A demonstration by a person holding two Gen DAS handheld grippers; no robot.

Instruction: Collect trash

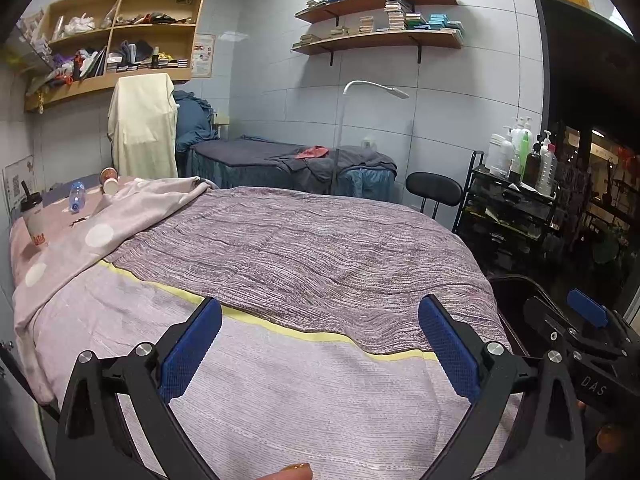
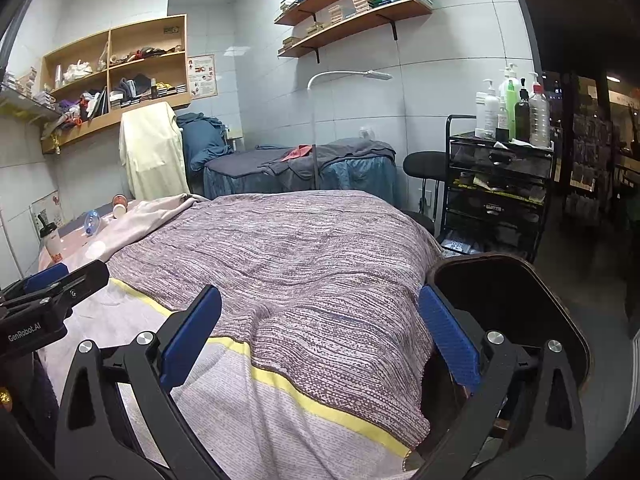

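Note:
Trash lies at the far left end of the bed: a drink cup with a dark lid and straw (image 1: 34, 216) (image 2: 51, 240), a clear blue plastic bottle on its side (image 1: 76, 197) (image 2: 91, 223), and two small cups (image 1: 109, 181) (image 2: 119, 205). My left gripper (image 1: 320, 344) is open and empty over the near end of the bed. My right gripper (image 2: 320, 340) is open and empty, to the right of the left one, next to a dark bin (image 2: 512, 320) at the bed's right side. The bin's rim also shows in the left wrist view (image 1: 516, 284).
The bed (image 1: 304, 248) has a purple knit blanket and a pink dotted cover. Behind it stand a second bed with dark sheets (image 1: 288, 160), a floor lamp (image 1: 376, 88), a black stool (image 1: 434, 190) and a black trolley with bottles (image 1: 508, 200). Wall shelves (image 1: 116, 36) hang above.

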